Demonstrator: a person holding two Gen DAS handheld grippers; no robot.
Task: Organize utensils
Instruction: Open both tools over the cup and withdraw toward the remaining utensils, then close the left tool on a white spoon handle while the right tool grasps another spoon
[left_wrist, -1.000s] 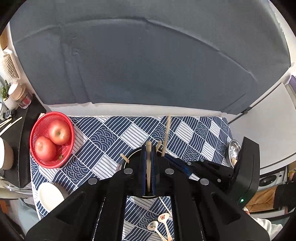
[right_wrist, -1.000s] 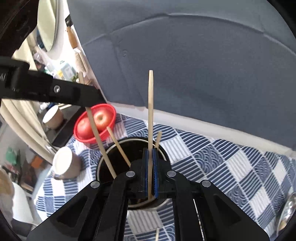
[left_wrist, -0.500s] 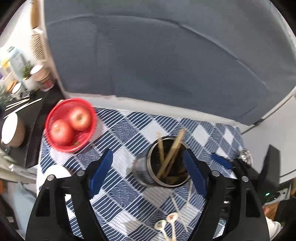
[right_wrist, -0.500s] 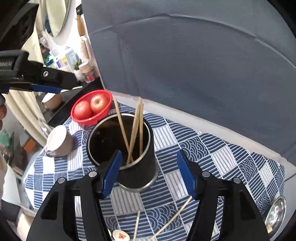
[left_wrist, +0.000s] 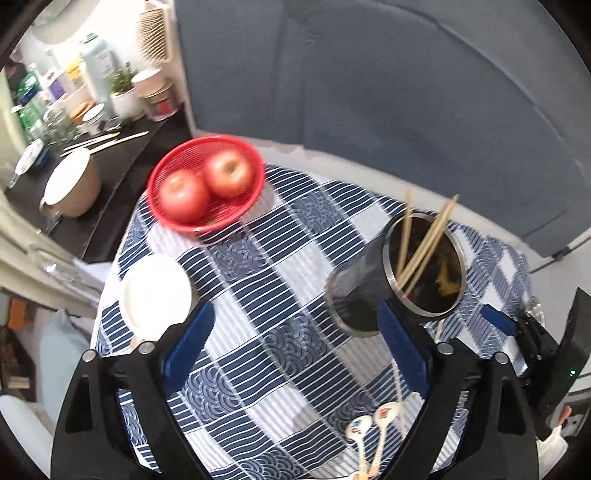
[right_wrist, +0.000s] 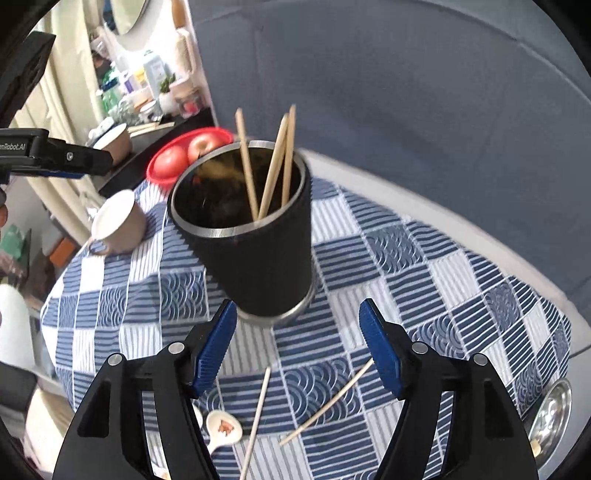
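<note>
The left tool (left_wrist: 295, 343) stands released; its jaws have just been opening, with only tablecloth between the blue pads. The right tool (right_wrist: 297, 349) is likewise released, jaws just opened further, nothing gripped. The black cylindrical metal-rimmed cup (right_wrist: 251, 236) stands upright on the blue-and-white patterned cloth covering the bench (right_wrist: 424, 266), just beyond the right tool. Three thin wooden chopsticks (right_wrist: 273, 173) lean inside the cup. Two more loose wooden chopsticks (right_wrist: 325, 404) lie on the cloth near the right tool's fingers, beside a white ceramic spoon (right_wrist: 223, 428). A red mesh basket holding two apples (left_wrist: 205, 188) sits at the bench's far left, apart from the cup.
</note>
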